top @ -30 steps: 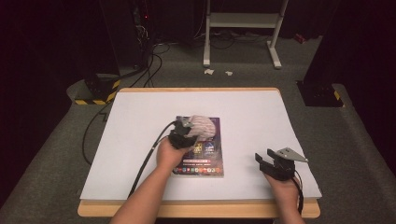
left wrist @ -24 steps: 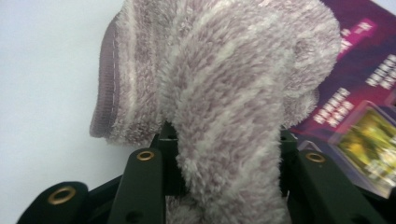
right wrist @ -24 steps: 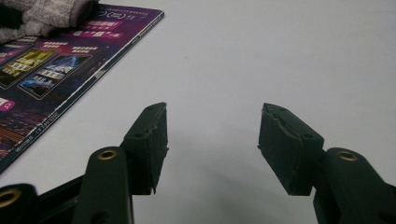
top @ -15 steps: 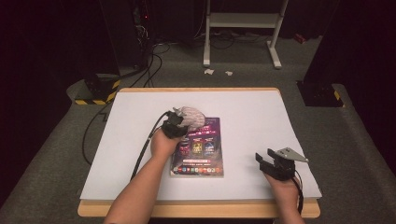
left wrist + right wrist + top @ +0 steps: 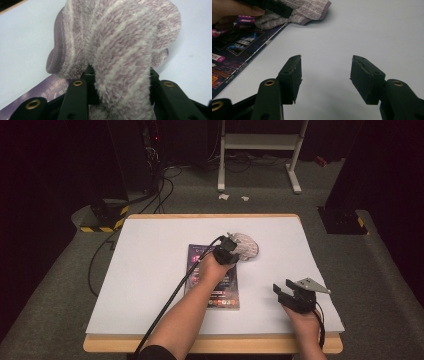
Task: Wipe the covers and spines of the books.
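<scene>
A: Where is the fuzzy pink-and-white striped sock [image 5: 244, 248]?

B: On the white table [image 5: 150, 270], at the far right corner of the dark purple booklet [image 5: 212, 275]. The left gripper [image 5: 231, 251] pinches it tight.

A: And the right gripper [image 5: 290, 292]?

B: Spread, holding nothing, well apart, nearer the person. The left one is closer.

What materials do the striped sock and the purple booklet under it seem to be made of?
The sock looks like fuzzy fleece or chenille knit: a deep, soft pile in pale purple and cream stripes, with a smoother ribbed cuff. The booklet looks like printed paper with a glossy coating: thin, flat, sharp-edged, with bright print; the gloss is less certain.
</scene>
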